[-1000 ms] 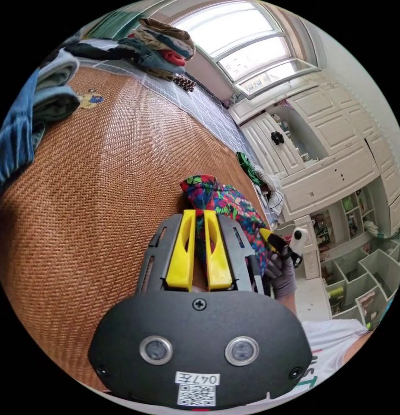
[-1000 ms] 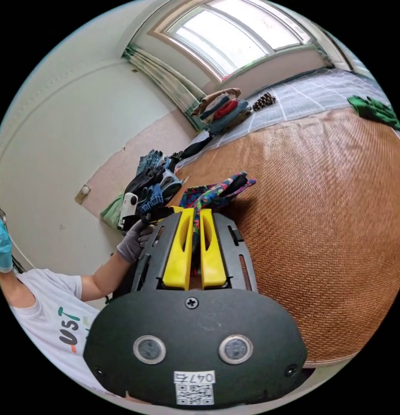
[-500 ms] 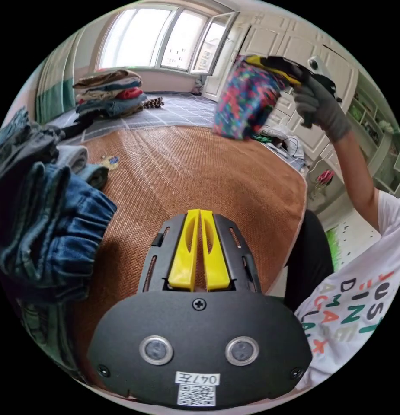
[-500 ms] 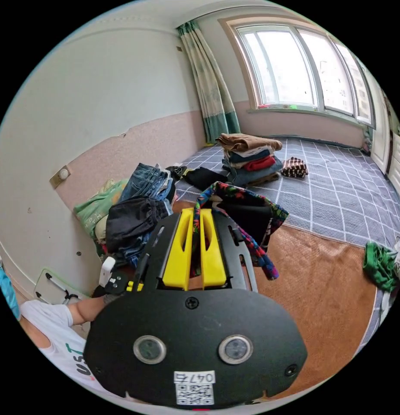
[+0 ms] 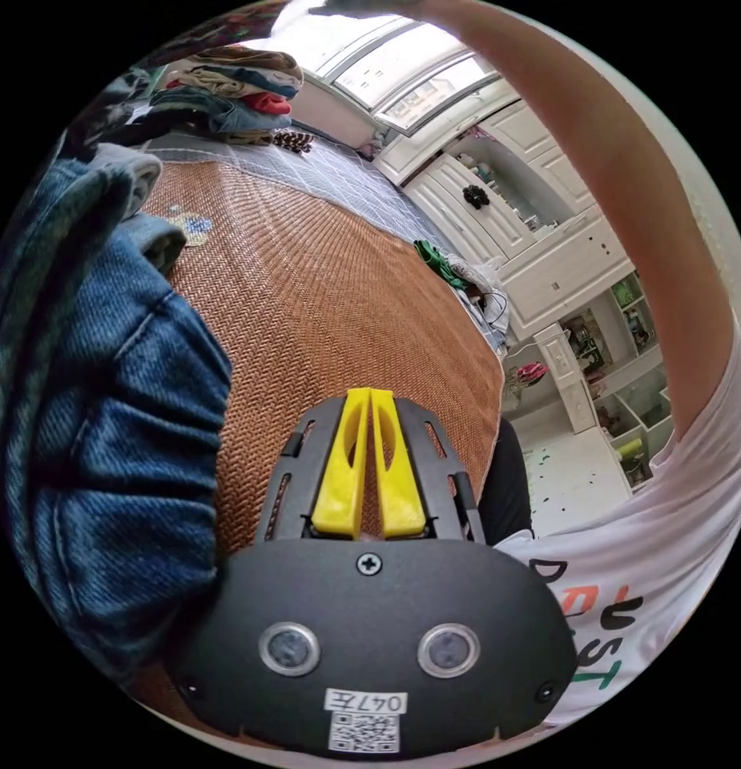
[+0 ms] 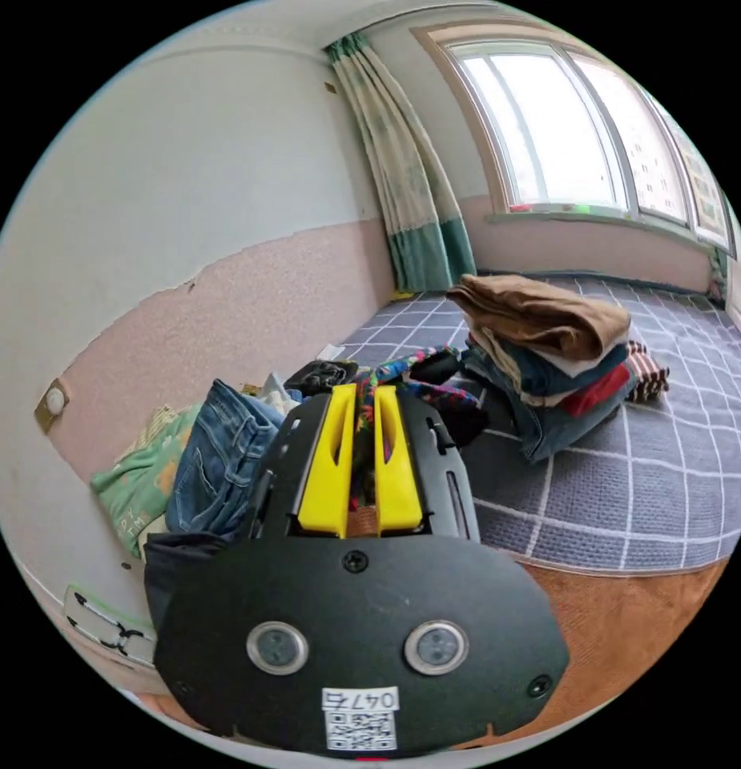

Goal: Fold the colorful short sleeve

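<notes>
The colorful short sleeve [image 6: 422, 376], a dark shirt with a bright floral print, hangs bunched from my right gripper [image 6: 364, 391], whose yellow jaws are shut on its cloth. It is held up in front of the folded clothes stack [image 6: 546, 352] on the grey checked cover. My left gripper [image 5: 371, 394] is shut with nothing between its jaws, low over the woven brown mat [image 5: 322, 288]. A person's bare arm [image 5: 626, 192] reaches across the top of the left gripper view.
Blue jeans [image 5: 90, 416] crowd the left side of the left gripper view; more jeans [image 6: 222, 460] and a green cloth [image 6: 146, 497] lie by the wall. A green garment [image 5: 438, 264] lies at the mat's far edge, near white cabinets [image 5: 546, 232].
My left gripper let go of the shirt and dropped toward the jeans pile. My right gripper carried the shirt up and over toward the folded stack by the window.
</notes>
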The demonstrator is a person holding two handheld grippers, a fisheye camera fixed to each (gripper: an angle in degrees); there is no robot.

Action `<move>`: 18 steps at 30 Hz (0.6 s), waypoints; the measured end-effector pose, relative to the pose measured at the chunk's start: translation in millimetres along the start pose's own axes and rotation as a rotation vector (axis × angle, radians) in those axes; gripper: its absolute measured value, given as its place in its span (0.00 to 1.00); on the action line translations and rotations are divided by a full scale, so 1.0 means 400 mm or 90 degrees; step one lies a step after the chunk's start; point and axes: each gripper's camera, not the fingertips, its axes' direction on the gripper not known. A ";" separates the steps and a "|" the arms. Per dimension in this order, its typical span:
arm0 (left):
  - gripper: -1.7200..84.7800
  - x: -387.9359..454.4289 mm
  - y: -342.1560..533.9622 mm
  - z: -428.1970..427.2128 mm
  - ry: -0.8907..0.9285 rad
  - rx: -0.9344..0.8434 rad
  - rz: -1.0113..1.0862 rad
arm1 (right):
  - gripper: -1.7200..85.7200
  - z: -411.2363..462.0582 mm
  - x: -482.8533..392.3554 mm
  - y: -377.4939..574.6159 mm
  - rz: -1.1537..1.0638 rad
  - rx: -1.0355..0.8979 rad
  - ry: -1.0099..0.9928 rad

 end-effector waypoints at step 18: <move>0.01 0.119 0.013 0.128 0.020 0.025 0.109 | 0.11 -0.351 -0.803 0.298 -0.373 -0.087 -0.241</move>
